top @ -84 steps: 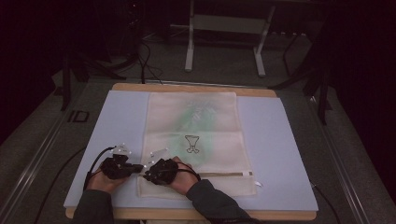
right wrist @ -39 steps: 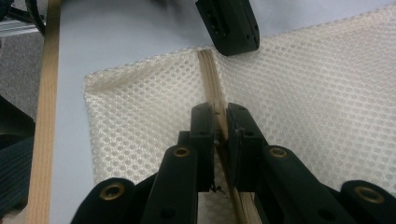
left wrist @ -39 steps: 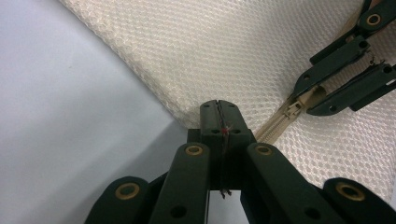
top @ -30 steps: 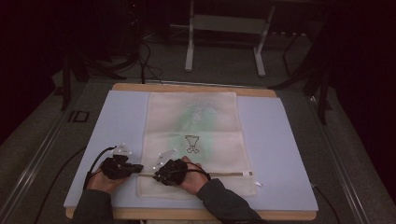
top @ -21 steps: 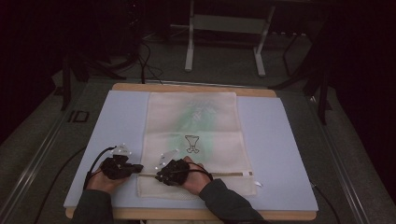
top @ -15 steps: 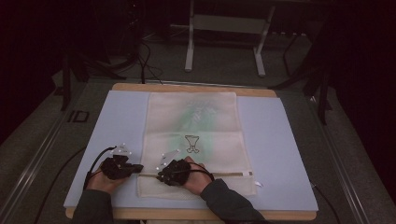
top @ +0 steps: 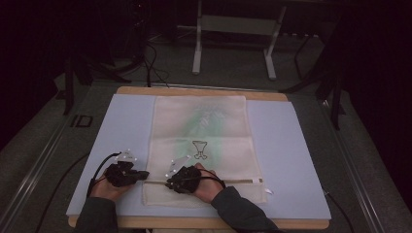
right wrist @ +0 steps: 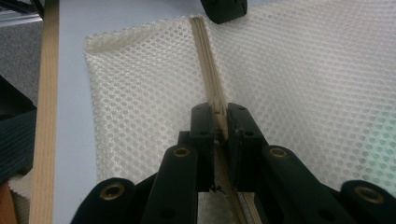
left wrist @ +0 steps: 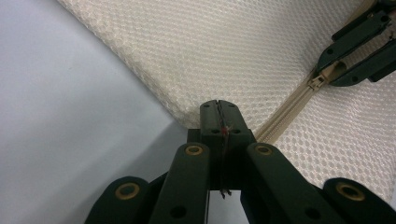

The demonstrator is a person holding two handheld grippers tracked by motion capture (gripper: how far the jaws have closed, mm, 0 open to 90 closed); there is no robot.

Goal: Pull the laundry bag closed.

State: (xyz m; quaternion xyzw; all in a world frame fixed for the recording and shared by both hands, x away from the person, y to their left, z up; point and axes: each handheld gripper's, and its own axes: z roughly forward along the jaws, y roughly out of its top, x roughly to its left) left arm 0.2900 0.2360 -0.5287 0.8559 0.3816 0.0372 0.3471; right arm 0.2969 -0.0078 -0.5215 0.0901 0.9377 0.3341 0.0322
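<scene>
Mesh bag (top: pixel 201 145): left gripper (left wrist: pixel 218 106) clamps corner edge, right gripper (right wrist: pixel 219 112) pinches zipper (right wrist: pixel 208 60).

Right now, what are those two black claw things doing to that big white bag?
A person is working the zipper of a cream mesh bag lying flat on a blue mat. The left gripper is clamped on the bag's edge at the zipper's end. The right gripper pinches the zipper pull, a little way along.
</scene>
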